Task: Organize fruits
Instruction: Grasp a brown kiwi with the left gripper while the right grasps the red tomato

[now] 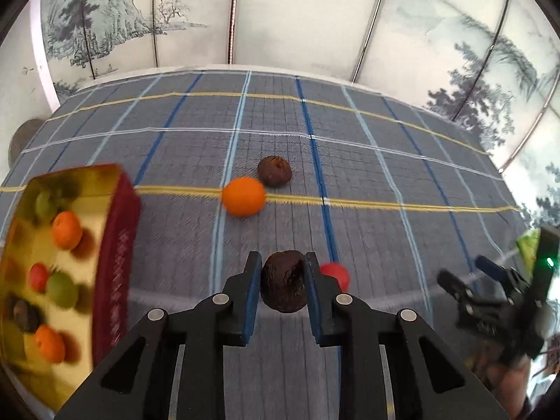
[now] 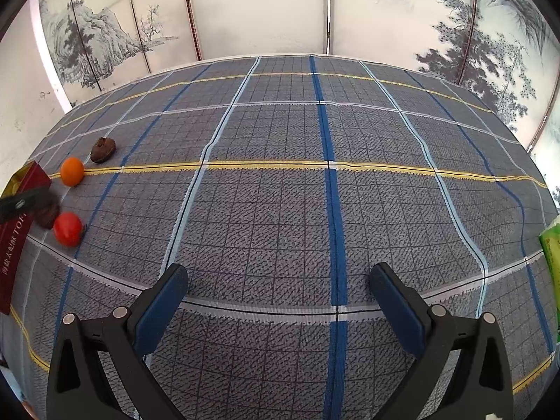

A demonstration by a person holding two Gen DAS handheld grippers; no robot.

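My left gripper (image 1: pixel 284 288) is shut on a dark brown wrinkled fruit (image 1: pixel 285 286), held just above the plaid cloth. A red fruit (image 1: pixel 336 273) lies right behind its right finger. An orange (image 1: pixel 244 196) and a second brown fruit (image 1: pixel 274 171) lie farther ahead. A red box with a gold inside (image 1: pixel 115 245) stands at the left and holds several fruits. My right gripper (image 2: pixel 278 301) is open and empty over bare cloth. In its view the red fruit (image 2: pixel 68 229), orange (image 2: pixel 72 171) and brown fruit (image 2: pixel 103 149) lie far left.
A plaid cloth (image 2: pixel 315 210) covers the table. A green packet (image 2: pixel 552 255) lies at the right edge. Painted screen panels (image 2: pixel 262 10) stand behind the table. The right gripper shows at the right in the left wrist view (image 1: pixel 490 287).
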